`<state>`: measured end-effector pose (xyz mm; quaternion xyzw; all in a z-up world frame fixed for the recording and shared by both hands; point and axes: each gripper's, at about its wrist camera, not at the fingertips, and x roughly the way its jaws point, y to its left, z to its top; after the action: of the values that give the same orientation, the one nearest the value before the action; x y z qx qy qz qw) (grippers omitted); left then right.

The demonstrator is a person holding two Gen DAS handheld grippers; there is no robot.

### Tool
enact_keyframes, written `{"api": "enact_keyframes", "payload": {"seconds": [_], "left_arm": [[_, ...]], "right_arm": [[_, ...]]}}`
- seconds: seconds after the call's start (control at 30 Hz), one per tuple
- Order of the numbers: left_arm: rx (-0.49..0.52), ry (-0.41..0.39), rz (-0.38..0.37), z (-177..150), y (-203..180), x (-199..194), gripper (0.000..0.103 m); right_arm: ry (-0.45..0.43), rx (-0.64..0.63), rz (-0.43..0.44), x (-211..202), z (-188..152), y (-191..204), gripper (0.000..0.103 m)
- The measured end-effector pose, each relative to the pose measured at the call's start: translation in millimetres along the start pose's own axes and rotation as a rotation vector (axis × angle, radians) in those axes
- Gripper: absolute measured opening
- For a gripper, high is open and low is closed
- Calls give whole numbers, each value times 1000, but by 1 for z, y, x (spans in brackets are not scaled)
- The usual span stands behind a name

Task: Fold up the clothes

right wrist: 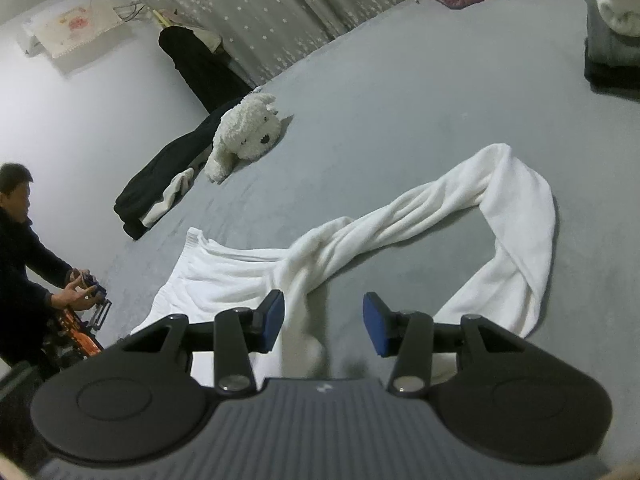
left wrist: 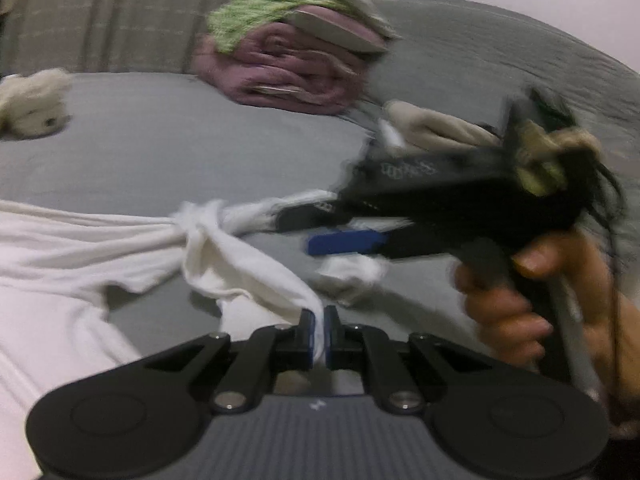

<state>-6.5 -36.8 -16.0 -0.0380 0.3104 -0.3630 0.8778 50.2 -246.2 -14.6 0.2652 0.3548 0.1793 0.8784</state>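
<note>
White trousers lie twisted on the grey bed sheet, waistband to the left and one leg looping round to the right. In the left wrist view the same white garment stretches in from the left, bunched in the middle. My left gripper is shut on a fold of this cloth, which rises up between the blue pads. My right gripper stands open just above the trousers, nothing pressed between its pads. The left wrist view also shows that right gripper, blurred and held by a hand.
A white plush dog lies beside a dark garment at the bed's far left. A pink blanket pile and a folded stack sit at the back. A person crouches at the left edge. A curtain hangs behind.
</note>
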Motion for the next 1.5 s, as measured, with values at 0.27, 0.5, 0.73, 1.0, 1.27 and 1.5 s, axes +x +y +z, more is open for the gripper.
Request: {"api": "enact_keyframes", "payload": {"seconds": [0.27,0.5,0.73,1.0,1.27,1.5], "left_arm": [[154,162,-133,-21,-31,13,5],[180,191,-98,-23,-35,16,7],[204,163,-62,-21,-33,6,42],[202,147,-31,-26,-31,-5,51],[166,111,6,-24,-29,-14,51],[123,76,71,-19,-21,-18,55]], "right_arm": [[8,-6,-14,10,-1,1,48],[48,-93,-101,40,-8,13,8],[-71,-172,-210,19,-15,15,0],[-234,-109,-304,-44,-18,-6,0],[-234,-78,-315,-82,-32,-22,9],[-151,-45,-230,-62,-37,-19,15]]}}
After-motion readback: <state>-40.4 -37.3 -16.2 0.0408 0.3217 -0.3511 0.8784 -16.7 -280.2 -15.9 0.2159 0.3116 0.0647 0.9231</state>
